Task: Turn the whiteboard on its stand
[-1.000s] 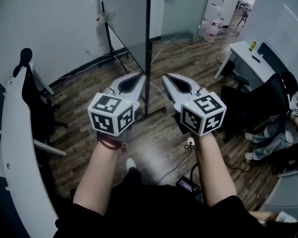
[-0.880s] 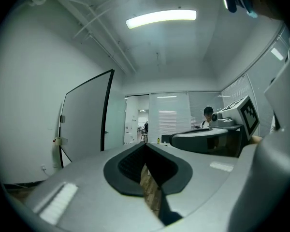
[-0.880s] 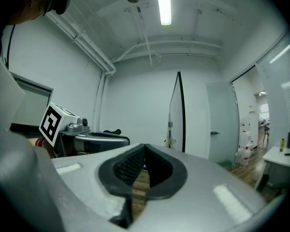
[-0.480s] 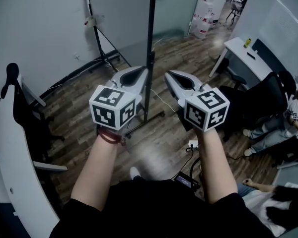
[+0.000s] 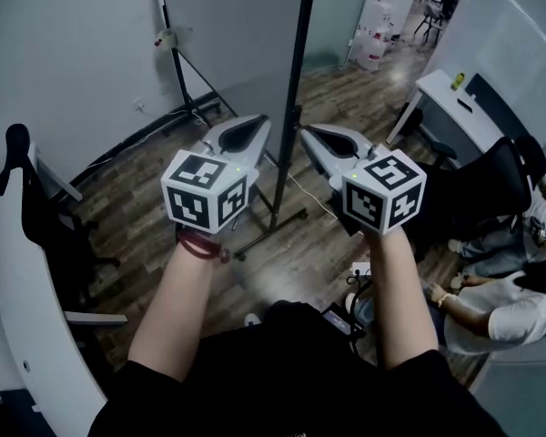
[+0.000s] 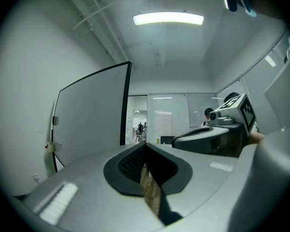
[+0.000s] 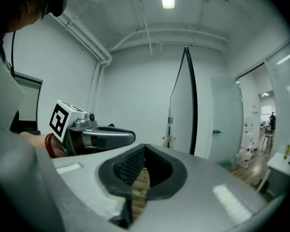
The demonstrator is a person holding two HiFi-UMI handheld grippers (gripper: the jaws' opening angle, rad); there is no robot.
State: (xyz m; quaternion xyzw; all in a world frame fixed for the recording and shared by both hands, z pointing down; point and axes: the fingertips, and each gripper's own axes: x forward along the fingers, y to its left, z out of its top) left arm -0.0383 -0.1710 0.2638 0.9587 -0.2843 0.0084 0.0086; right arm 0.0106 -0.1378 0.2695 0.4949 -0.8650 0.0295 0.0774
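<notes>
The whiteboard (image 5: 241,25) stands nearly edge-on ahead, its black frame edge (image 5: 293,107) running down to the stand's feet (image 5: 271,230) on the wood floor. My left gripper (image 5: 257,122) is just left of that edge and my right gripper (image 5: 309,135) just right of it, both held level and short of the board. Both are shut on nothing. From the left gripper (image 6: 146,146) the grey panel (image 6: 92,110) shows at the left. From the right gripper (image 7: 145,146) the board (image 7: 182,105) appears as a thin upright sliver.
A tripod stand (image 5: 168,35) is by the wall behind the board. A curved white table (image 5: 18,271) and a dark chair (image 5: 36,189) are at the left. At the right stand a desk (image 5: 450,98) and a black office chair (image 5: 482,185), with seated people (image 5: 505,312). A cable (image 5: 350,285) lies on the floor.
Both grippers have moved forward together toward the whiteboard. Its black edge now stands closer and between the two gripper tips. Both stay shut.
</notes>
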